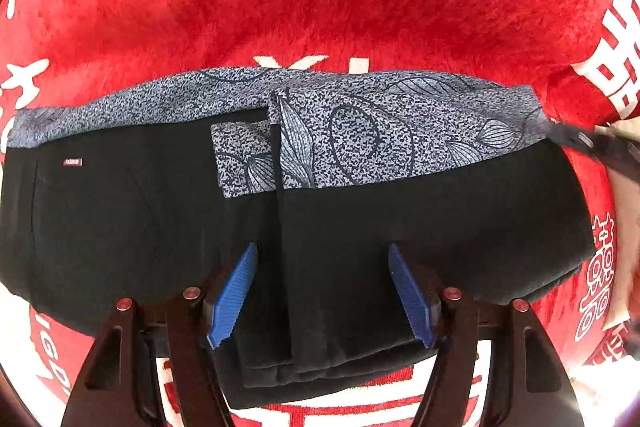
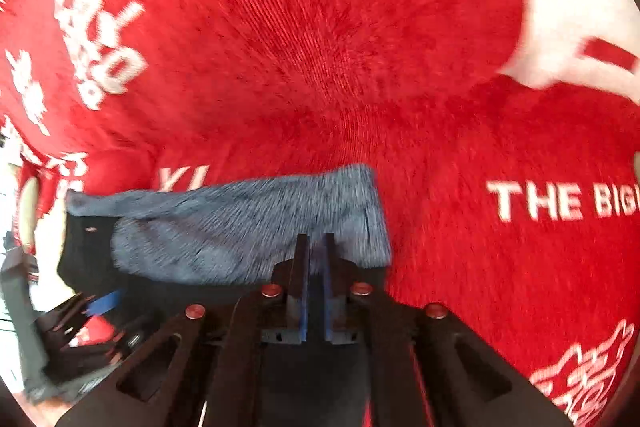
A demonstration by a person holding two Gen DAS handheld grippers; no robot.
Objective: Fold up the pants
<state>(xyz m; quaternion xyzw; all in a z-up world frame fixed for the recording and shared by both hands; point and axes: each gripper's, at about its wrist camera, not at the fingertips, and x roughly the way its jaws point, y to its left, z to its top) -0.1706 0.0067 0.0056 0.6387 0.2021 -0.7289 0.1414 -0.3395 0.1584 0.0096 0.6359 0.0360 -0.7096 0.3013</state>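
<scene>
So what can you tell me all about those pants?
The pants are black, soft-looking cloth with a grey speckled, leaf-printed band along the far edge and a tiny red label at the left. They lie flat on the red rug, folded into a wide bundle with layered edges nearest the camera. The open left gripper hangs over them. The right gripper, shut, is at their grey edge; pinching isn't clear.

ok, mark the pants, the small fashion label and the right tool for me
pants (image 1: 440, 227): left wrist view, black fabric of the folded top layer.
fashion label (image 1: 73, 162): left wrist view, middle of the small red tag.
right tool (image 2: 316, 247): right wrist view, between its closed fingertips, over the patterned fabric.
</scene>
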